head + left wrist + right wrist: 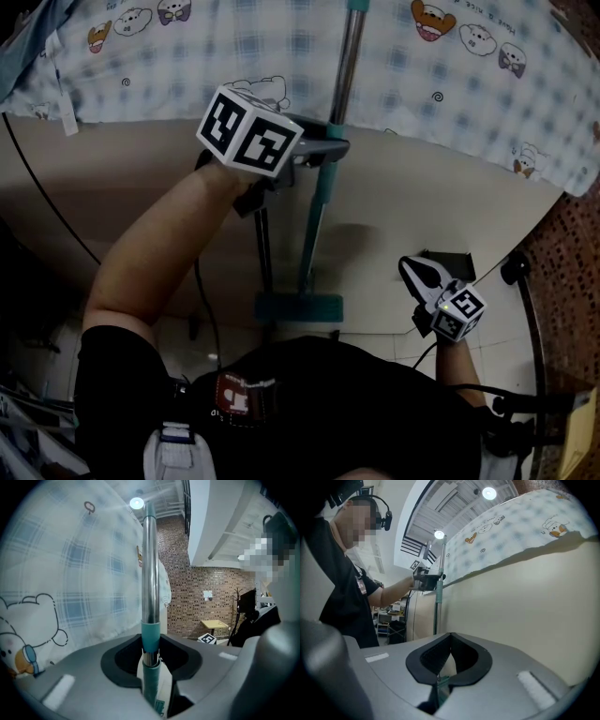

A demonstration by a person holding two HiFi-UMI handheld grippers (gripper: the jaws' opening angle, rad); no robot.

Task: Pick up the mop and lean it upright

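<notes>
A mop stands nearly upright against a curved beige panel, its flat teal head on the floor at the foot of the panel. The left hand-held gripper is closed partway around the mop's pole, where the silver tube meets a teal collar; its dark pads press on both sides of the pole. A checked cloth with cartoon bears drapes over the top of the panel, behind the upper pole. The right hand-held gripper hangs low in front of the panel, its jaws together with nothing between them.
</notes>
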